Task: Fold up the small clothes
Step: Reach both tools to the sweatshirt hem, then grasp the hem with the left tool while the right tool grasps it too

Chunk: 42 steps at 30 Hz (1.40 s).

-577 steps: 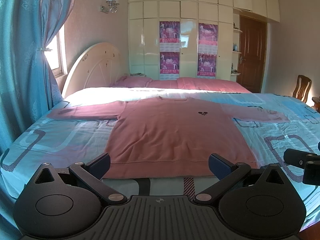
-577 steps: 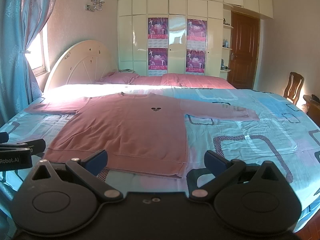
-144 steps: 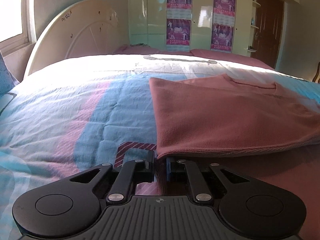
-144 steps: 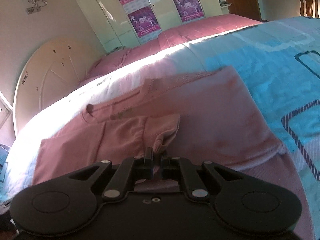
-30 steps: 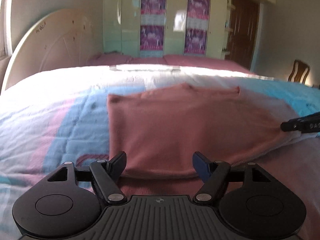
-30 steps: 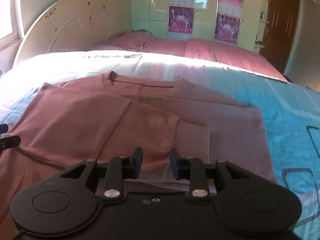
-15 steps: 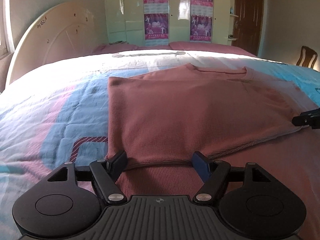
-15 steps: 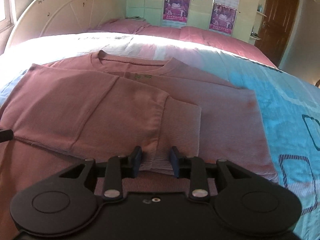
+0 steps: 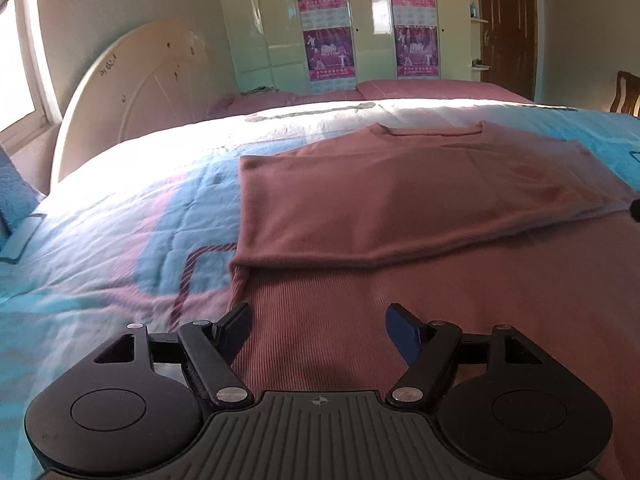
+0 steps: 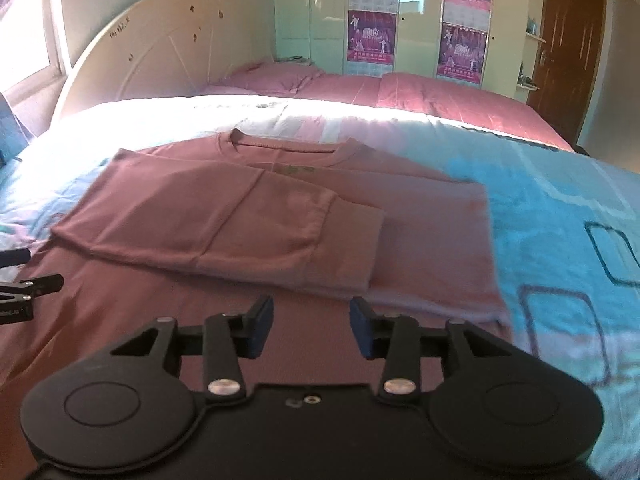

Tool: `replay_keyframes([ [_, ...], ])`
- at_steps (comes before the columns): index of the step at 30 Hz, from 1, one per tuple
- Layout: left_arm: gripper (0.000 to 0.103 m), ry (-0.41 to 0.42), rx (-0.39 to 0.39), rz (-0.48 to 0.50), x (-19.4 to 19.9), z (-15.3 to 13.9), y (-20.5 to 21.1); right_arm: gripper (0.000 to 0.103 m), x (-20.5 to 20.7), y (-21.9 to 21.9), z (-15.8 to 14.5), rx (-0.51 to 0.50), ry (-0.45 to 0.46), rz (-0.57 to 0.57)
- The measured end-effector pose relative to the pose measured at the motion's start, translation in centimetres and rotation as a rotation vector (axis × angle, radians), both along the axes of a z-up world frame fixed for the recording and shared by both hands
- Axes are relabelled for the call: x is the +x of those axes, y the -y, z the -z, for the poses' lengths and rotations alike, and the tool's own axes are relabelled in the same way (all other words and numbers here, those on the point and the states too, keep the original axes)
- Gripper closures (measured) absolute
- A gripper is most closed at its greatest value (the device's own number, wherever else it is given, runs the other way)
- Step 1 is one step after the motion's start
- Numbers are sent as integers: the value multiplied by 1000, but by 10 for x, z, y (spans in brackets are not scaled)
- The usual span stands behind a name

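My left gripper [image 9: 319, 326] had its fingers spread wide, holding nothing, poised low over the lower part of the pink sweater [image 9: 400, 216]. Half a second before, those tips sat right at the folded edge; here they had backed off, and a broad band of ribbed fabric showed between them and the fold. My right gripper [image 10: 311, 327] was released too, its jaws noticeably wider apart than half a second earlier, when they stood close together at the cuff. It had pulled back as well, leaving the folded sleeve [image 10: 348, 236] lying free ahead of it.

The sweater lay on the blue-and-pink bedspread [image 10: 560, 208], sides folded inward, neckline [image 10: 288, 148] towards the headboard [image 10: 160, 36], sleeve laid across the body with its cuff towards me. Compared with nineteen seconds back, when it was spread flat with both sleeves stretched out, it had become a narrower stack. In the right view my left gripper's tips [image 10: 36, 285] poked in at the left edge, just off the fold. Posters [image 9: 330, 54] on the wardrobe beyond.
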State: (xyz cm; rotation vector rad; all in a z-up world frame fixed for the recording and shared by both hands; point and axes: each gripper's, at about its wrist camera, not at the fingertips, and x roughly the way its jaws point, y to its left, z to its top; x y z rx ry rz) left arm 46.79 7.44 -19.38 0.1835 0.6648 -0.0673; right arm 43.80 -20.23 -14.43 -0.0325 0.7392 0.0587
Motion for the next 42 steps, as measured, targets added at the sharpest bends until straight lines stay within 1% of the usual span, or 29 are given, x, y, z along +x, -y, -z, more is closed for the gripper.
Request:
replay_keyframes([
  [1,28,3,-1,-4,-10,-2,0,64,-10,6,-3,19,6,4],
  [3,19,14,-7,-16,-29,-5,-2,64,-31,19,-6,42,11,19],
  [5,16,16,-18,-35,-49,-9,-7,64,-50,33,-9,65,11,29],
  [10,16,-19,-130,-83,-106,-11,-42,62,-105,78,-5,161,-25,72],
  [13,16,-47,-157,-128,-133,-3,-64,60,-137,103,6,218,-57,124],
  [15,16,-82,-202,-156,-150,7,-79,58,-154,120,17,234,-85,177],
  [16,16,-98,-230,-164,-158,11,-85,58,-162,128,21,265,-94,200],
  [18,23,-109,-271,-158,-169,15,-90,59,-173,141,31,366,-114,225],
  [20,26,-115,-331,-146,-178,17,-93,60,-184,150,41,442,-126,245],
  [23,31,-134,-454,-125,-187,20,-102,60,-201,155,50,559,-124,238],
  [25,38,-141,-512,-121,-192,23,-107,60,-210,158,55,623,-122,227],
  [26,48,-142,-537,-132,-194,25,-108,61,-215,158,57,663,-124,221],
  [27,55,-145,-569,-146,-197,27,-113,61,-220,159,61,706,-130,214],
  [31,56,-166,-724,-158,-205,37,-121,62,-232,162,69,821,-143,176],
  [33,56,-173,-771,-149,-209,42,-118,66,-231,160,71,858,-159,145],
  [34,56,-174,-787,-147,-209,44,-117,67,-230,158,71,860,-161,137],
  [35,56,-174,-807,-149,-209,46,-117,74,-229,156,71,853,-159,135],
  [36,57,-171,-824,-152,-207,46,-117,84,-228,155,71,849,-157,137],
  [37,66,-165,-825,-156,-209,47,-116,89,-227,155,71,850,-154,145],
  [38,99,-160,-798,-167,-209,47,-115,95,-230,157,71,850,-148,150],
  [39,100,-136,-767,-162,-211,42,-113,96,-232,157,69,836,-132,151],
  [41,100,-61,-749,-137,-218,29,-111,96,-242,155,53,811,-44,109],
  [42,100,-62,-709,-141,-218,26,-109,96,-247,153,44,795,-10,89],
])
